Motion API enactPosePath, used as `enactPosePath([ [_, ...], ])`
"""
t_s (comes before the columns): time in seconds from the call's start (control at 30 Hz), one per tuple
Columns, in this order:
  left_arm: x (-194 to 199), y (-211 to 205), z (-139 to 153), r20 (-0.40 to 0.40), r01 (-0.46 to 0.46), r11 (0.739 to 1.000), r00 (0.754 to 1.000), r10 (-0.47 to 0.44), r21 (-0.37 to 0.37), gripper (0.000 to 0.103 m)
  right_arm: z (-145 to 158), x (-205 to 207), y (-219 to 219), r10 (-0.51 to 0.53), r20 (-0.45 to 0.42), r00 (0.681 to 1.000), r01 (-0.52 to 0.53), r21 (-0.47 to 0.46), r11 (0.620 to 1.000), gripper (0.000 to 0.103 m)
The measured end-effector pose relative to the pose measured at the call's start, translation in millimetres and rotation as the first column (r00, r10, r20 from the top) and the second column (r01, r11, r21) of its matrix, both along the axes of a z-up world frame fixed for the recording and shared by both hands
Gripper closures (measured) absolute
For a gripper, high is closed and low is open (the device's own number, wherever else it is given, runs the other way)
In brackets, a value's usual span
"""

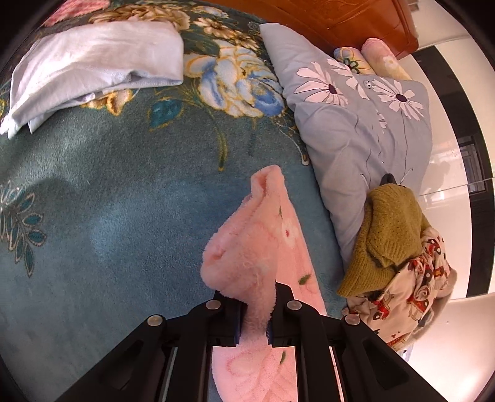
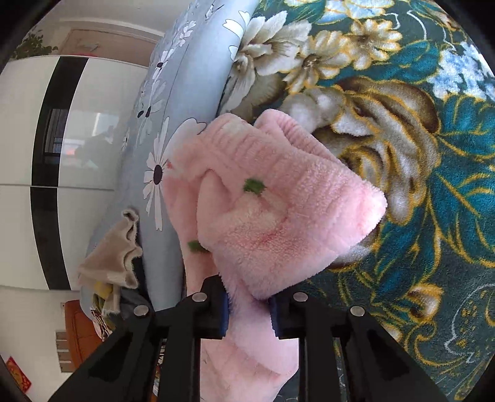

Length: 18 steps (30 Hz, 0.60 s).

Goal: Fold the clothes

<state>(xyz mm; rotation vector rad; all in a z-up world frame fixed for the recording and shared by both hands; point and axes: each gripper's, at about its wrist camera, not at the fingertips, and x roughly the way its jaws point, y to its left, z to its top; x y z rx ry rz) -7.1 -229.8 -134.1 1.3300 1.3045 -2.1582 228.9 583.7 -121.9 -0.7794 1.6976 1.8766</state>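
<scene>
A pink fleece garment (image 1: pixel 256 247) with small flower and leaf prints hangs above the teal floral blanket (image 1: pixel 123 201). My left gripper (image 1: pixel 255 312) is shut on a bunched edge of it. In the right wrist view the same pink garment (image 2: pixel 278 216) fills the middle, showing a ribbed band at the top. My right gripper (image 2: pixel 249 312) is shut on its folded fleece. The lower part of the garment hangs out of view below both grippers.
A folded pale lavender garment (image 1: pixel 92 68) lies at the far left of the blanket. A grey daisy-print pillow (image 1: pixel 365 123) lies at the right; an olive knit sweater (image 1: pixel 386 241) and a car-print garment (image 1: pixel 411 293) are piled beside it. A wooden headboard (image 1: pixel 340 18) stands behind.
</scene>
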Motion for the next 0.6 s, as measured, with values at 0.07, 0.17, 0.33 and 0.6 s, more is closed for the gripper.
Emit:
enactPosePath([
  [0.07, -1.6, -0.9, 15.9, -0.010, 0.037, 0.999, 0.999, -0.037, -0.028, 0.092, 20.9, -5.6, -1.2, 0.035, -0.035, 0.999, -0.033, 0.039, 0.999, 0.084],
  [0.17, 3.7, -5.2, 40.7, -0.043, 0.077, 0.995, 0.996, -0.079, -0.056, 0.092, 50.9, -5.9, -7.3, 0.091, -0.093, 0.992, -0.083, 0.085, 0.993, 0.085],
  [0.33, 36.0, -25.2, 90.5, -0.162, 0.130, 0.988, 0.976, -0.142, -0.084, 0.093, 97.4, -6.0, -33.8, 0.177, -0.210, 0.962, -0.151, 0.132, 0.980, 0.087],
  [0.6, 138.0, -81.5, 9.2, 0.060, 0.000, 0.998, 0.998, 0.004, -0.060, 0.092, 59.1, 45.0, -56.7, 0.277, -0.014, 0.961, -0.269, 0.192, 0.944, 0.087],
])
